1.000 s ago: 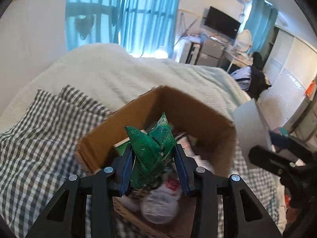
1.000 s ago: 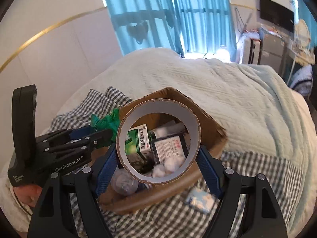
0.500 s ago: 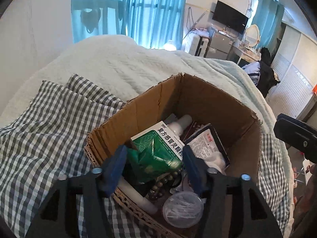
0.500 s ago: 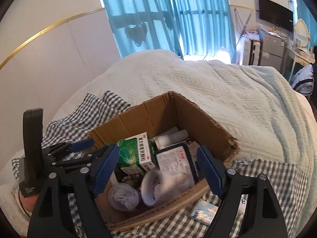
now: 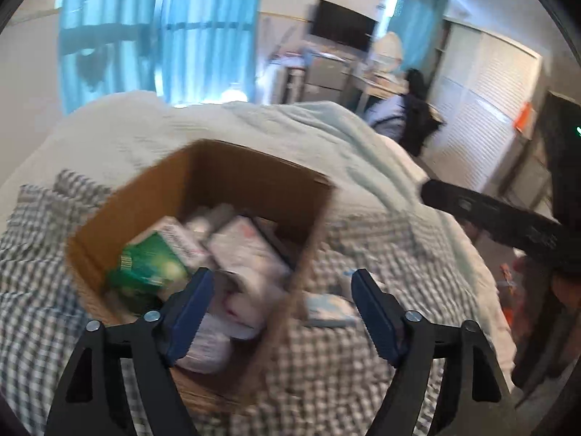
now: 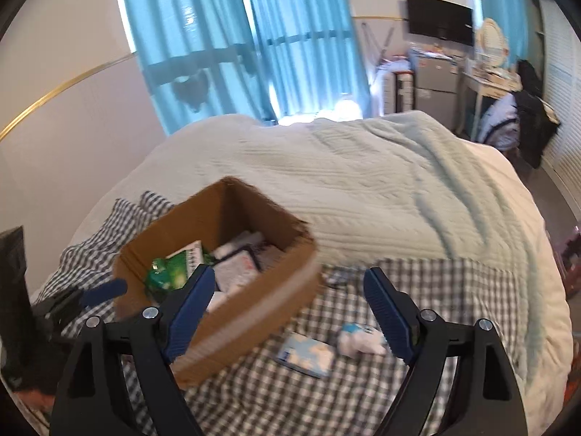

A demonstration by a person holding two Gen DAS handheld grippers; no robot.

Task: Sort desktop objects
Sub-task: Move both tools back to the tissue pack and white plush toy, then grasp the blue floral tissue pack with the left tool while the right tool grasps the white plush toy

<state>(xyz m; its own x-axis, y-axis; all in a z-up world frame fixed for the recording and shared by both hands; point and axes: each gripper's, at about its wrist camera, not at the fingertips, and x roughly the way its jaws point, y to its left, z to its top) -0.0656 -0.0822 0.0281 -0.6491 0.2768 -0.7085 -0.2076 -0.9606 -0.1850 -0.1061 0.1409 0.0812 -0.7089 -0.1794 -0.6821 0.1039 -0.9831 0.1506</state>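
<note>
Both my left claw [image 5: 281, 303] & right claw [image 6: 287, 303] gaped wide, empty; best to drop square over pale-blue flat packet [image 6: 305, 354] beside brown cardboard box [image 6: 254, 312], pinching its edges.

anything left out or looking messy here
Two things lie outside the cardboard box, on the checked cloth beside it: a flat light blue packet and a crumpled white wad. Inside, the green box and white packs are piled at odd angles. Both grippers are open and empty.

Blurred contents of the cardboard box [image 5: 232, 167] (labels unreadable)
</note>
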